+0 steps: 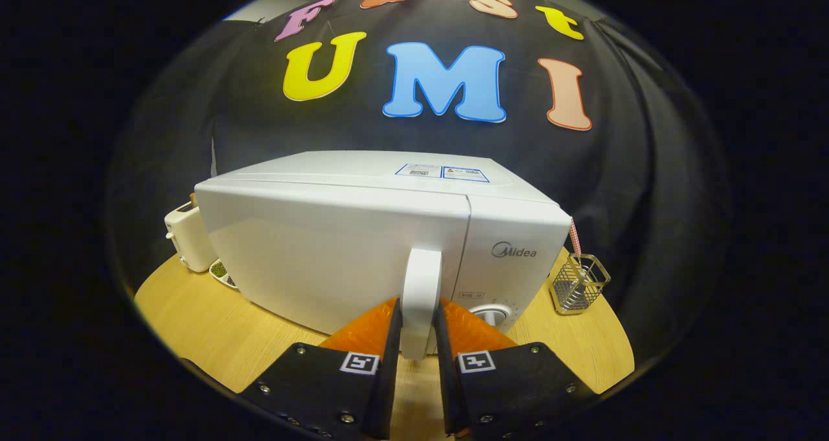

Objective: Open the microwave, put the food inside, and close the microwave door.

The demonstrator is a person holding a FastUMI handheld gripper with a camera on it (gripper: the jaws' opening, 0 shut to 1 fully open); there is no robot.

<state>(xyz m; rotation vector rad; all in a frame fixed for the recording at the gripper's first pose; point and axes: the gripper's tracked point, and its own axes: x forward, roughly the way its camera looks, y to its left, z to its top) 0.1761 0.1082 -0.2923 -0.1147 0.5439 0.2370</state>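
The gripper clasped the microwave's upright handle, a finger pressing each side. The microwave stood on the bench, its door shut. Left of the microwave stood a toaster, partly hidden behind it; right of it, a wire holder with open bench around. Food could not be made out.

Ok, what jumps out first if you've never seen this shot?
The white microwave on the round wooden table, its door slightly ajar. The gripper is shut on the door handle, one finger on each side. A toaster stands beside the microwave, a wire holder on its other side.
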